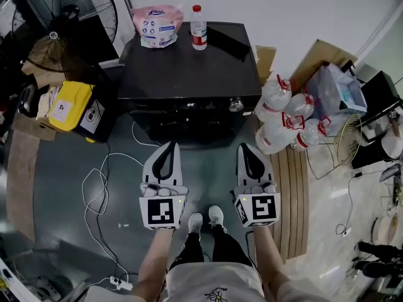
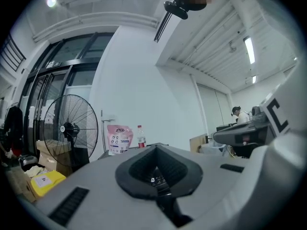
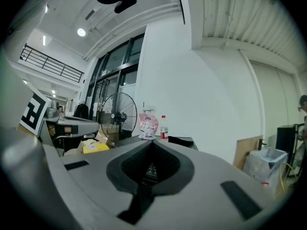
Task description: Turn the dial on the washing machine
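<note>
A black washing machine (image 1: 182,68) stands ahead of me, its silver dial (image 1: 236,104) at the right end of the front panel. My left gripper (image 1: 170,146) and right gripper (image 1: 244,147) hover side by side over the floor, a short way in front of the machine, both pointing at it. Each is shut with nothing between its jaws. The right gripper's tip is just below the dial and apart from it. In the left gripper view the jaws (image 2: 156,148) meet at the tip; the right gripper (image 3: 152,143) looks the same in its own view.
A pink pouch (image 1: 157,25), a water bottle (image 1: 198,27) and a black flat item (image 1: 227,41) sit on the machine. Left are a fan (image 1: 69,8) and a yellow box (image 1: 69,106). Large water jugs (image 1: 283,115) lie right. White cables (image 1: 101,181) trail on the floor.
</note>
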Action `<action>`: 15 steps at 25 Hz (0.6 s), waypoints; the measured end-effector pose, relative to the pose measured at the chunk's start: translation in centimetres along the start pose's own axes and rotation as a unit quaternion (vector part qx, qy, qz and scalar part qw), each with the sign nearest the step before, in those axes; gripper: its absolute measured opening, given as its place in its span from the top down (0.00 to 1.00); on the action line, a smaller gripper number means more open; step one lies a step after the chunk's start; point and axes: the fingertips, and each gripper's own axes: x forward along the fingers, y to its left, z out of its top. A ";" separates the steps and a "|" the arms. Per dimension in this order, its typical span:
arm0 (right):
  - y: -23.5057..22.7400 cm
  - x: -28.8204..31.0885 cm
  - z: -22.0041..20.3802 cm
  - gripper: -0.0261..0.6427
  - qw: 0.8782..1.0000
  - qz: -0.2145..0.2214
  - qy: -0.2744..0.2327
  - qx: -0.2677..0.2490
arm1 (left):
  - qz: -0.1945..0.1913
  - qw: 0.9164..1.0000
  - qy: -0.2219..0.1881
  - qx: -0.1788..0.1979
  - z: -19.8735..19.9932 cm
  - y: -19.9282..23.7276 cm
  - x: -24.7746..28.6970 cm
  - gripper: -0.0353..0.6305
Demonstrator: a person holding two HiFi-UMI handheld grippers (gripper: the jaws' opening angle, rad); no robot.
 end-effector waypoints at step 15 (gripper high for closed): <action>0.3 7.1 -14.5 0.96 1.000 0.010 -0.021 -0.006 | 0.013 1.000 0.000 -0.009 -16.6 1.1 8.0 0.95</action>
